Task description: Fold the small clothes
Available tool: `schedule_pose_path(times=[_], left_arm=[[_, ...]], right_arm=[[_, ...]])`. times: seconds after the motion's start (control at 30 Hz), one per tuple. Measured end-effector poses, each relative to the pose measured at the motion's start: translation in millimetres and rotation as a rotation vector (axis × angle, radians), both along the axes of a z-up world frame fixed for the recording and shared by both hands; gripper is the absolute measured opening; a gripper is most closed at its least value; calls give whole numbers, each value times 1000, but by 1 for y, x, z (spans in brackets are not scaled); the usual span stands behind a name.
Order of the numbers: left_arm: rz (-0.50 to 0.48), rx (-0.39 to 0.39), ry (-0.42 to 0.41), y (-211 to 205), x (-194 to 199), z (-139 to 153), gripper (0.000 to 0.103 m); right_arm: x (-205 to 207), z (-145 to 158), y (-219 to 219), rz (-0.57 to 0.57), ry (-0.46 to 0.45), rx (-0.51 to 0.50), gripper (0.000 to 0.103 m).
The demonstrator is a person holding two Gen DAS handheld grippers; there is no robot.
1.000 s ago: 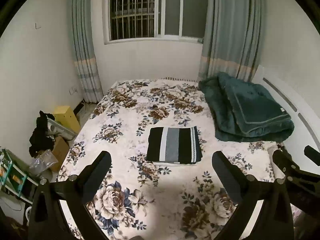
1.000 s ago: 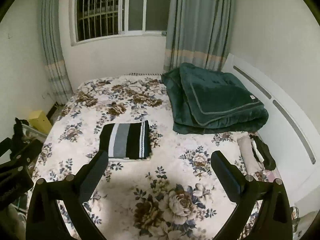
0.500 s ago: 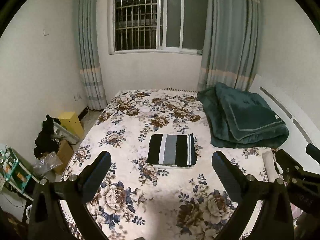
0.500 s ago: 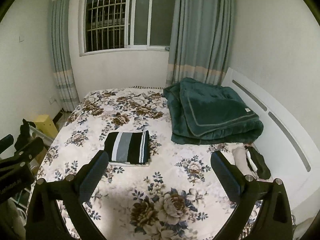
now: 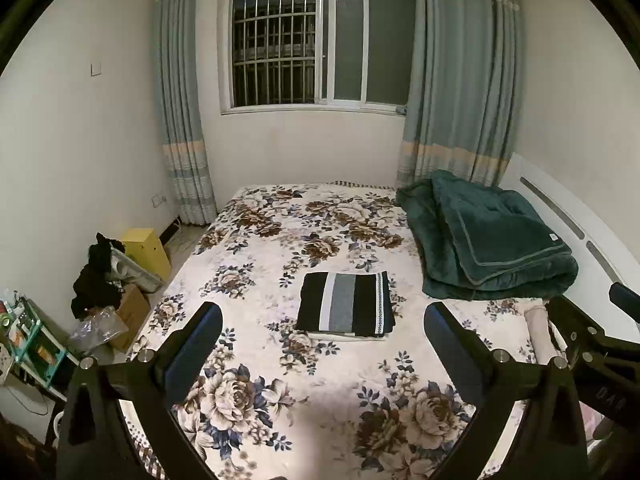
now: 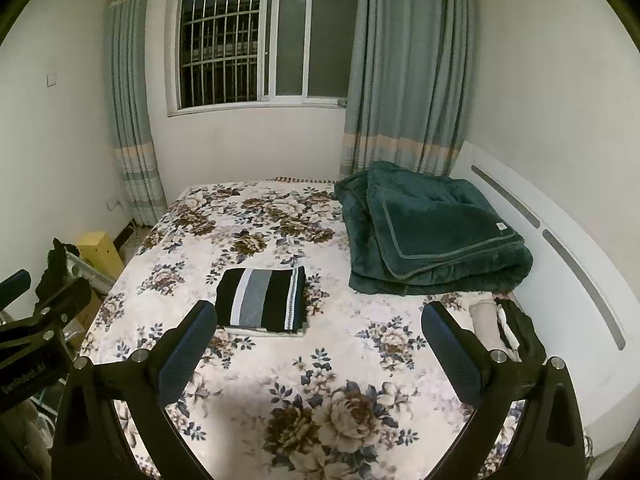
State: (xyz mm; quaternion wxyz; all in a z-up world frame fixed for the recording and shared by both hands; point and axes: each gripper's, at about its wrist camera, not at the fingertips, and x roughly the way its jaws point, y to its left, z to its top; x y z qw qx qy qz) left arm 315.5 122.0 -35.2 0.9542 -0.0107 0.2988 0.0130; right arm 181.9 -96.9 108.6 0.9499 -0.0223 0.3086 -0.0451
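A folded garment with black, white and grey stripes (image 5: 346,305) lies flat in the middle of the floral bed (image 5: 280,408), on top of a folded white piece. It also shows in the right wrist view (image 6: 262,299). My left gripper (image 5: 322,324) is open and empty, held well back above the bed's near part. My right gripper (image 6: 314,322) is open and empty too, at about the same distance. Each gripper shows at the edge of the other's view.
A folded dark green blanket (image 5: 484,240) lies at the bed's far right by the white headboard (image 6: 560,248). Rolled small clothes (image 6: 504,324) lie at the right edge. Boxes, a yellow bin (image 5: 146,250) and dark clothes stand on the floor at left.
Both grippers have pulled back and up from the bed, so the folded garment looks smaller and more of the window and walls shows. The garment has not moved.
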Motion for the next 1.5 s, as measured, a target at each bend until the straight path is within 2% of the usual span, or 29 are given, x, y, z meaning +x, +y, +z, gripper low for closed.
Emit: schedule_pose_path(times=[1.5], left_arm=[[-12, -9, -6, -15, -2, 6, 103]], right_arm=[[8, -1, 9, 13, 11, 6, 103]])
